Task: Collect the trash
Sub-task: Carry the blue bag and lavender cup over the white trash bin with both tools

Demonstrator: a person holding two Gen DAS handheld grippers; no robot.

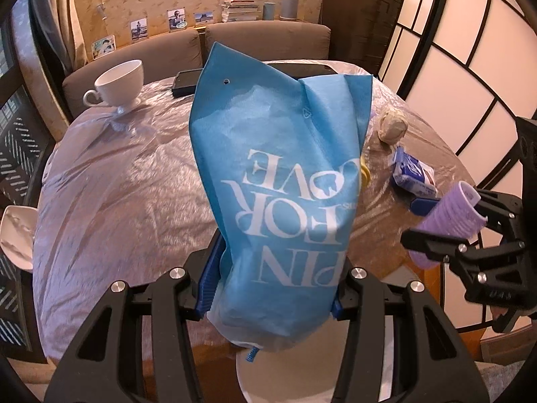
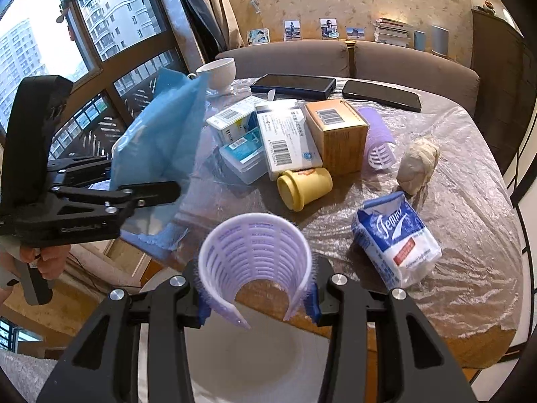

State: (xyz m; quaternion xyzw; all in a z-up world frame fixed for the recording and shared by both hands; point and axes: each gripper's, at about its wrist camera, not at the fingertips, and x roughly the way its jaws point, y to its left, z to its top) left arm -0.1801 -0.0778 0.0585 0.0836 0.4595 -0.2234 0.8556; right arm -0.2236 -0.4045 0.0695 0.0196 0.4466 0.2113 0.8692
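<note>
Left tongs: my left gripper [image 1: 272, 288] is pinched on the blue non-woven fabric bag with white lettering [image 1: 282, 174], which hangs lifted over the near table edge and blocks most of my forward view.
Right tongs: my right gripper [image 2: 256, 297] is clamped on a lilac ribbed plastic hair roller [image 2: 253, 255], held above the near rim of the table.
Edges: the round wooden table under crinkled clear plastic sheeting [image 2: 470, 235] has its near rim directly under both tongs; a white stool seat [image 2: 248, 362] sits below them, I think.
Open room: bare sheeting spreads left of the left tongs, up to a white footed ceramic cup [image 1: 119, 82] at the far left edge.
Trash ahead of right tongs: a yellow plastic cup on its side [image 2: 303, 184], a blue-and-white tissue packet [image 2: 396, 240], a crumpled beige paper wad [image 2: 418, 163], a brown cardboard box [image 2: 337, 131] touching white medicine cartons [image 2: 285, 137], and a second lilac roller [image 2: 379, 141].
Room: a brown sofa [image 2: 335, 55] beyond the table, windows to my left.
</note>
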